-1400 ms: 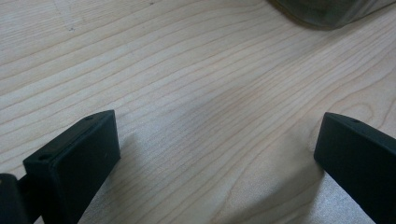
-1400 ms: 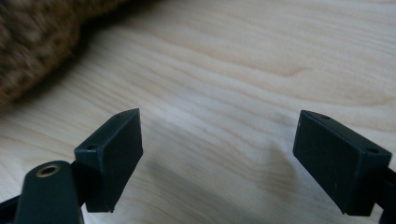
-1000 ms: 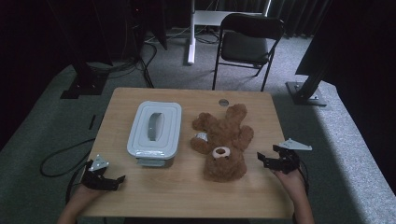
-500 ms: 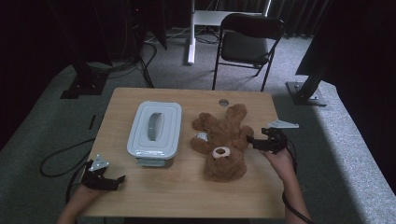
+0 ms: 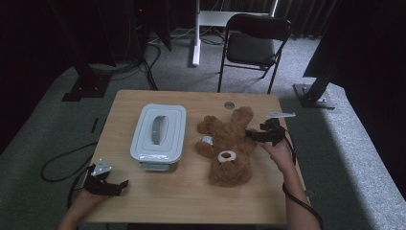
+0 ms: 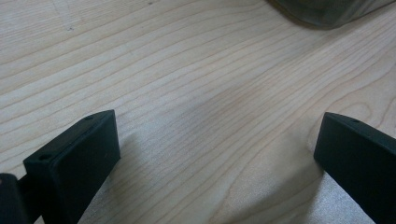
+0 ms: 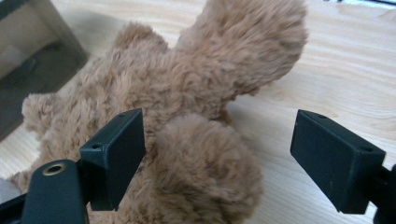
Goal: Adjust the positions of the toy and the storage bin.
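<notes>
Now the right tongs (image 7: 217,154) gape wide around the teddy bear's (image 7: 187,121) paw; left tongs (image 6: 215,158) open, empty.

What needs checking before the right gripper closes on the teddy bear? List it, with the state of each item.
1. Right gripper open: ok, jaws stand wide apart.
2. Part of teddy bear between the jaws: ok, a plush limb sits in the gap, nearer one jaw.
3. Centred grip: not ok, the limb is off toward one side.
4. Left gripper out of the way: ok, open over bare table, apart from the bear.
5. Lidded container clear of the bear: ok in the high view, a gap between them.
</notes>
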`<state>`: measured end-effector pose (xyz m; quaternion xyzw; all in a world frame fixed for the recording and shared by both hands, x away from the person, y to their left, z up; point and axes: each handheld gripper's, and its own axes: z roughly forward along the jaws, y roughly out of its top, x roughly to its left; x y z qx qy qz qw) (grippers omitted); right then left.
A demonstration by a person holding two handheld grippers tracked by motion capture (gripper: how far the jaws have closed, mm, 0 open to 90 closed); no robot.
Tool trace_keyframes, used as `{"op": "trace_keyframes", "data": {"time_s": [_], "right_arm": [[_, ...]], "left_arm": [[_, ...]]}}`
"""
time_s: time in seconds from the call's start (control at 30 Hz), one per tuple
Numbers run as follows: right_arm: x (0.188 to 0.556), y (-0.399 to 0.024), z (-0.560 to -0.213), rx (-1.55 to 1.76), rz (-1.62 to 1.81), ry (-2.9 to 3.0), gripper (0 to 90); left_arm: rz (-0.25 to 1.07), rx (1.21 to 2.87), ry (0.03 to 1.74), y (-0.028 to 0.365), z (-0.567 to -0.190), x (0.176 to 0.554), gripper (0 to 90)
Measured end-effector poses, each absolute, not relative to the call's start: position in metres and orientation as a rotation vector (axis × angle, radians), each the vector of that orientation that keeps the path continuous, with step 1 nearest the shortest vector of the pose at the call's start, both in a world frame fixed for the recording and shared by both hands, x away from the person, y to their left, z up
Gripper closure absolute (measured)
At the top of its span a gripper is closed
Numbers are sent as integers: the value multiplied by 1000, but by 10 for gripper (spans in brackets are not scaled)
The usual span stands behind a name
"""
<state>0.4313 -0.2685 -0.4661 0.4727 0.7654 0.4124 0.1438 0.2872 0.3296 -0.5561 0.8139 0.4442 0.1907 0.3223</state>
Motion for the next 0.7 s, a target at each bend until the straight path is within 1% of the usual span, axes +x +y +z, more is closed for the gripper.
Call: {"op": "trace_keyframes", "data": {"time_s": [0.03, 0.07, 0.1, 0.17, 0.2, 0.4, 0.47, 0.57, 0.7], "right_arm": [[432, -267, -468, 1364, 1181, 2219, 175], [433, -266, -469, 1369, 1176, 2232, 224], [433, -266, -471, 1376, 1177, 2242, 232], [431, -266, -475, 1369, 1178, 2267, 305], [430, -266, -476, 1367, 1168, 2269, 321], [416, -272, -486, 1340, 1154, 2315, 559], [411, -277, -489, 1346, 1169, 2325, 618], [402, -280, -491, 1327, 1136, 2349, 679], [389, -279, -492, 1282, 1118, 2385, 709]], "left_arm": [[501, 2136, 1167, 330, -556, 287, 9], [501, 2136, 1168, 329, -556, 287, 9], [501, 2136, 1169, 329, -556, 287, 10], [501, 2136, 1169, 329, -556, 287, 9], [501, 2136, 1169, 329, -556, 287, 10], [503, 2134, 1172, 329, -556, 287, 10], [503, 2134, 1174, 329, -556, 287, 10], [504, 2133, 1176, 329, -556, 287, 10], [504, 2133, 1176, 329, -556, 287, 10]]}}
